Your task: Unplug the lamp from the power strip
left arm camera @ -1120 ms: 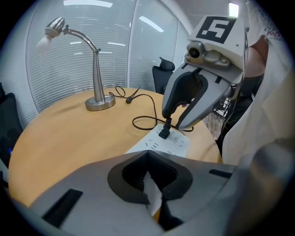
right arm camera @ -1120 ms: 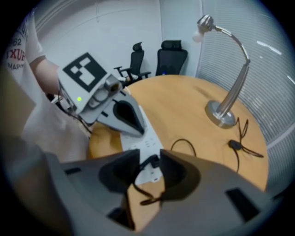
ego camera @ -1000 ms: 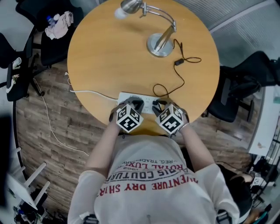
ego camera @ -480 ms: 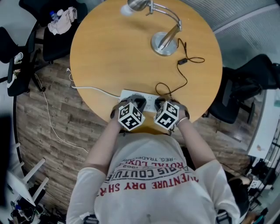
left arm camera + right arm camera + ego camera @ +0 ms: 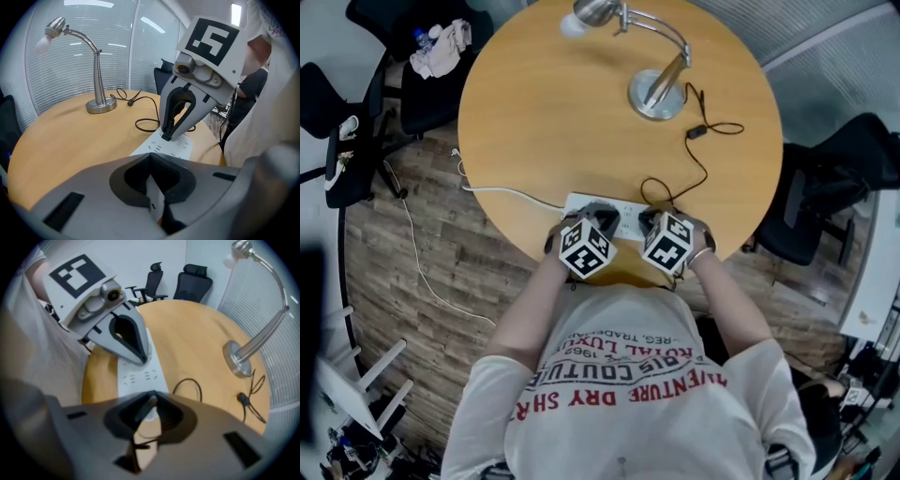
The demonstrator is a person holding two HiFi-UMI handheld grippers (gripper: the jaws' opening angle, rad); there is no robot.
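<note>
A silver gooseneck lamp [image 5: 656, 92] stands at the far side of the round wooden table [image 5: 544, 131]. Its black cord [image 5: 689, 169] loops down to a white power strip [image 5: 628, 212] at the near edge. My right gripper [image 5: 652, 221] stands over the strip's right end. In the left gripper view, the right gripper [image 5: 167, 136] has its jaws closing with the black plug [image 5: 165, 133] between the tips. My left gripper [image 5: 602, 218] is shut. In the right gripper view, the left gripper [image 5: 140, 359] rests its joined tips on the strip [image 5: 136, 377].
The strip's white cable [image 5: 502, 195] runs off the table's left edge to the wooden floor. Black office chairs [image 5: 811, 202] stand to the right and the far left, one with clothes [image 5: 441, 47] on it. An in-line switch [image 5: 697, 131] lies on the cord near the lamp.
The right gripper has turned a little over the plug end of the strip. The left gripper stays where it was on the strip. The head view has shifted slightly.
</note>
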